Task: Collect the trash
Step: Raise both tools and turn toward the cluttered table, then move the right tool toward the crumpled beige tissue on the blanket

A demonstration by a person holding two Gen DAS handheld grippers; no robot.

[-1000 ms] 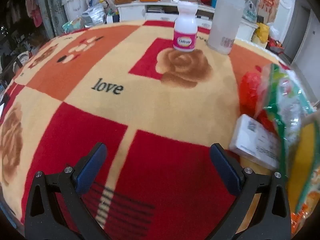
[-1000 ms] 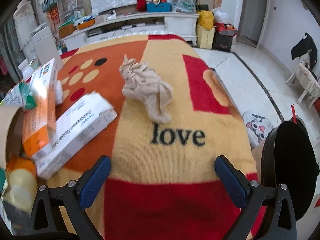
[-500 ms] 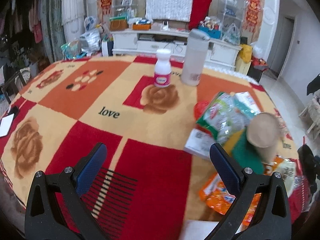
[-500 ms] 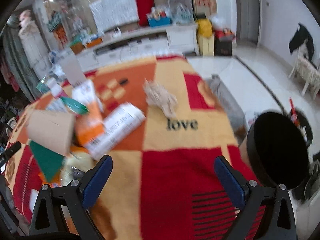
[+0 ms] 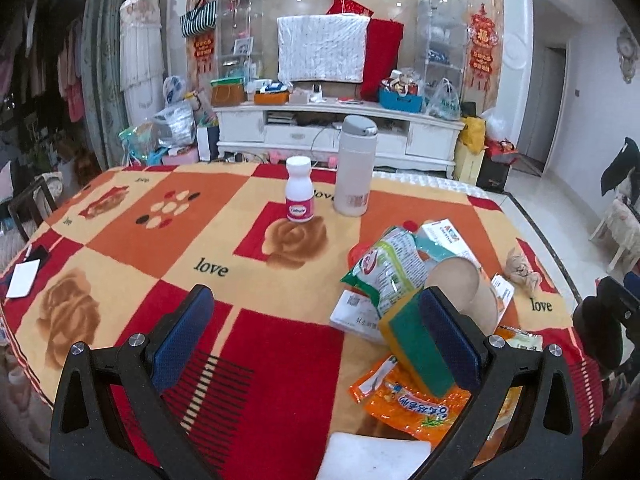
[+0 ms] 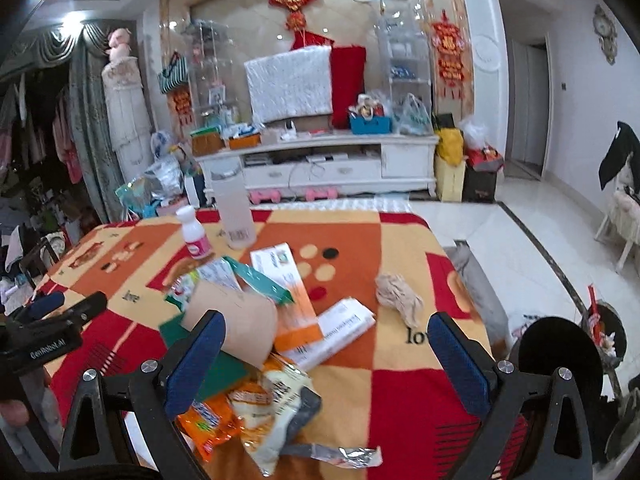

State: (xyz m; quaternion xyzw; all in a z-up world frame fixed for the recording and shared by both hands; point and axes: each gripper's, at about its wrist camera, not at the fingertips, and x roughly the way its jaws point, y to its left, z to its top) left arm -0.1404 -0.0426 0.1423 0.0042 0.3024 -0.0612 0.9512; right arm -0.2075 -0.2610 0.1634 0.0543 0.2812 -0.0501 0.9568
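A pile of trash lies on the table's right side: a green snack bag (image 5: 386,268), a brown cardboard roll (image 5: 460,294), a green-and-yellow sponge (image 5: 416,350), an orange wrapper (image 5: 404,398), white boxes (image 6: 340,332). A crumpled beige tissue (image 6: 398,294) lies apart, near the right edge. A black bin (image 6: 558,354) stands on the floor by the table's right edge. My left gripper (image 5: 320,340) is open and empty, above the near edge. My right gripper (image 6: 328,354) is open and empty, above the pile.
A pink-labelled white bottle (image 5: 299,196) and a tall white flask (image 5: 354,166) stand at the table's far side. A phone and white card (image 5: 24,276) lie at the left edge. A white cabinet (image 5: 340,132) stands behind the patterned tablecloth (image 5: 160,208).
Both grippers have pulled back and risen from close over the tablecloth, so the whole table and room now show. Both stayed open and empty.
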